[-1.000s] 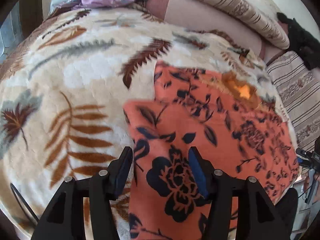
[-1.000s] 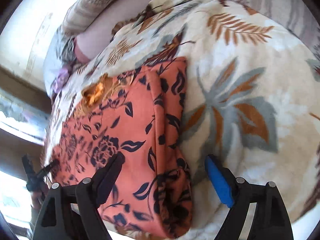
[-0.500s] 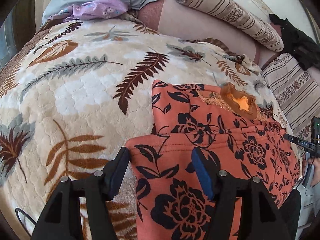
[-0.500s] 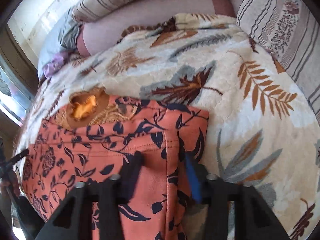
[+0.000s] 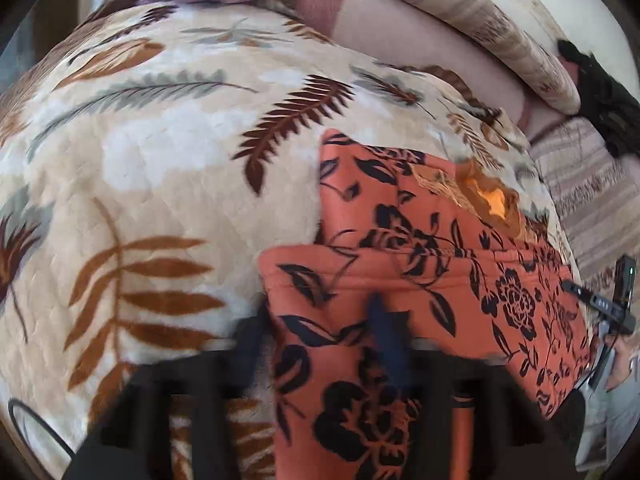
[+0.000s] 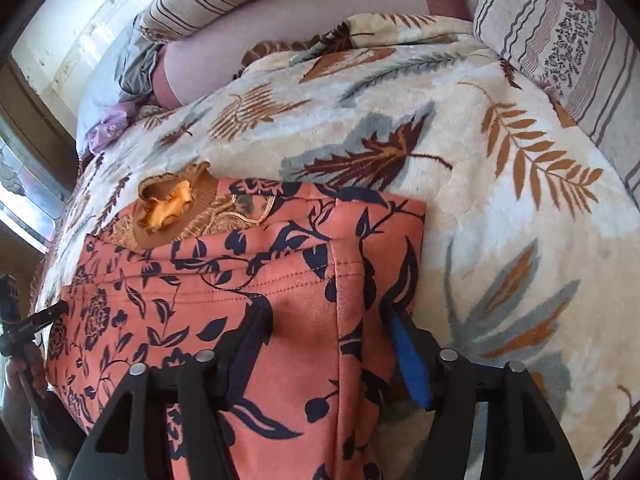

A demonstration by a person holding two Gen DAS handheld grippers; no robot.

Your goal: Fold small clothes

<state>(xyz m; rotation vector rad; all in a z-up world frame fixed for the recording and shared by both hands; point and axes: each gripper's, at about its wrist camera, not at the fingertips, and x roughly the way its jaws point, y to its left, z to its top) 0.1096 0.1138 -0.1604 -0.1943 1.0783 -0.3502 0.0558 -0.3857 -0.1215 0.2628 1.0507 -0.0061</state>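
Orange floral garment [image 6: 248,292], one, lay folded on leaf-print blanket [image 6: 500,216]. Right gripper [image 6: 326,320]: jaws had just been opening, fold of garment between them, pads against cloth. Left gripper [image 5: 316,336]: blurred, jaws had just been closing, garment edge between; grip unclear. One mustard ruffled piece [image 6: 172,204] at garment's far edge, part hidden. Two striped pillows [image 6: 560,36] cut off by frame.

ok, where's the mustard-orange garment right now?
The mustard-orange garment lies on the leaf-print blanket, tucked under the far left edge of the orange floral garment, upper right in left-wrist view.
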